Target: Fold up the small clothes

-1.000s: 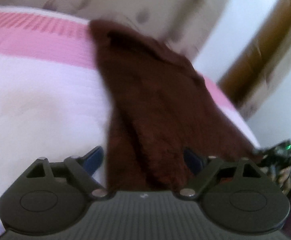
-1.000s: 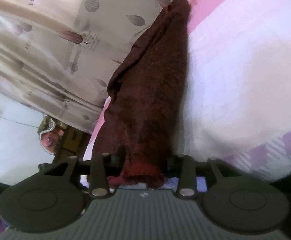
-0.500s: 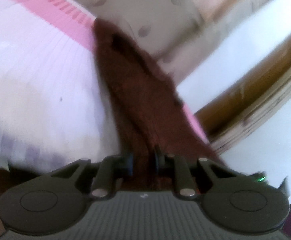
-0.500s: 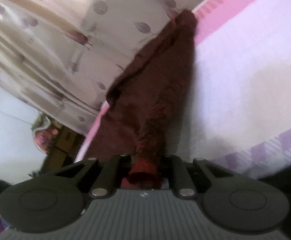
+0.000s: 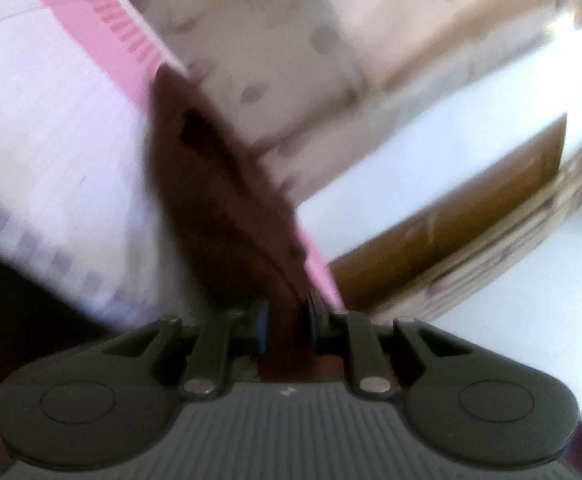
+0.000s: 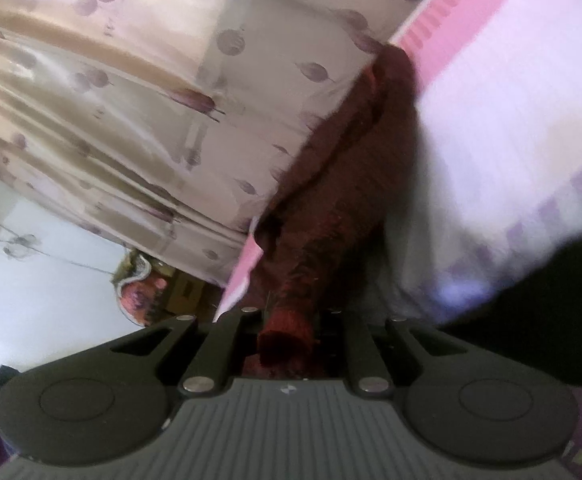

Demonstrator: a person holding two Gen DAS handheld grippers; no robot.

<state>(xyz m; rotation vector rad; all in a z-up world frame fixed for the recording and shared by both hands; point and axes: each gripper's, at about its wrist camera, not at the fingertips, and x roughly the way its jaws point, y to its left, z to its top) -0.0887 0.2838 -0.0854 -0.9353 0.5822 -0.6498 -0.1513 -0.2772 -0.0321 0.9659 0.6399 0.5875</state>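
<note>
A dark maroon knitted garment lies stretched along the edge of a bed with a white and pink cover. My left gripper is shut on the near end of the cloth, which is pinched between its blue-padded fingers. In the right wrist view the same maroon garment runs away from me toward the pink band, and my right gripper is shut on its reddish ribbed hem. The cloth hangs taut and lifted near both grips. Both views are tilted and blurred.
A beige curtain with purple leaf print hangs behind the bed. A brown wooden frame and white wall show in the left wrist view. A colourful bundle sits by the wall. The bed cover spreads wide beside the garment.
Both grippers closed on the garment's ends: the left went from wide open to pinching the cloth, the right tightened on the hem. Both lifted, and the left view rolled and swung sideways.
</note>
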